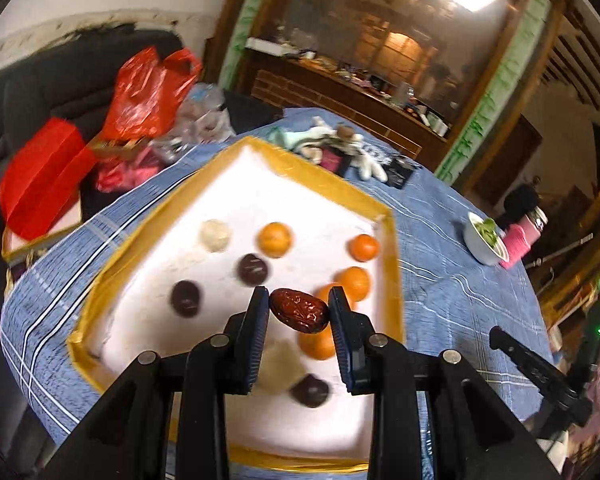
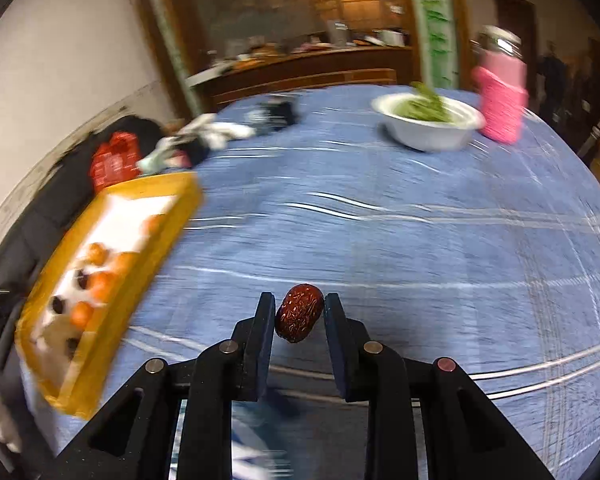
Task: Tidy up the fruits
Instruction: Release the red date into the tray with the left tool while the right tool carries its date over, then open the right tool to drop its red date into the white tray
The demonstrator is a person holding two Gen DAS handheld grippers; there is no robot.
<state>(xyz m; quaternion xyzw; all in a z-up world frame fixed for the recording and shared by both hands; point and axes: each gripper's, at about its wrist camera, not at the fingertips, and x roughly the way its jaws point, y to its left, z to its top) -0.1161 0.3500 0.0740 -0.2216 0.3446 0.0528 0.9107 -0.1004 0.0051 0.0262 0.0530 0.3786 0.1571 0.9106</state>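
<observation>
One big blue checked tablecloth (image 2: 380, 220) covers the round table and carries everything else. On it sits the yellow-rimmed tray (image 1: 392, 264) with a white floor, the landmark here; in the right wrist view the same tray (image 2: 180, 200) lies off at the left edge of the cloth. Beyond the tray's far left corner are a red plastic bag (image 1: 148, 88) and a red box (image 1: 40, 184). Past its far rim lies a heap of pale soft toys (image 1: 340, 144). Well to the right of the tray stand a white bowl of greens (image 1: 484, 240) and, just beside the bowl, a pink bottle (image 1: 520, 236).

Inside the tray, blurred, lie several oranges, one near the middle (image 1: 275, 239) and others along the right wall. Three dark round fruits are there too, one toward the tray's left side (image 1: 185, 298), along with a pale ball (image 1: 216, 235) toward the far side.

The left gripper (image 1: 299, 304) hangs over the tray's right half. Its fingers are narrowed onto a wrinkled red date (image 1: 299, 311), which is pinched crosswise between the pads, clear of the tray floor.

The right gripper (image 2: 299, 312) is over bare cloth well to the right of the tray. Its fingers are clamped close on a second red date (image 2: 299, 312), held upright between them
</observation>
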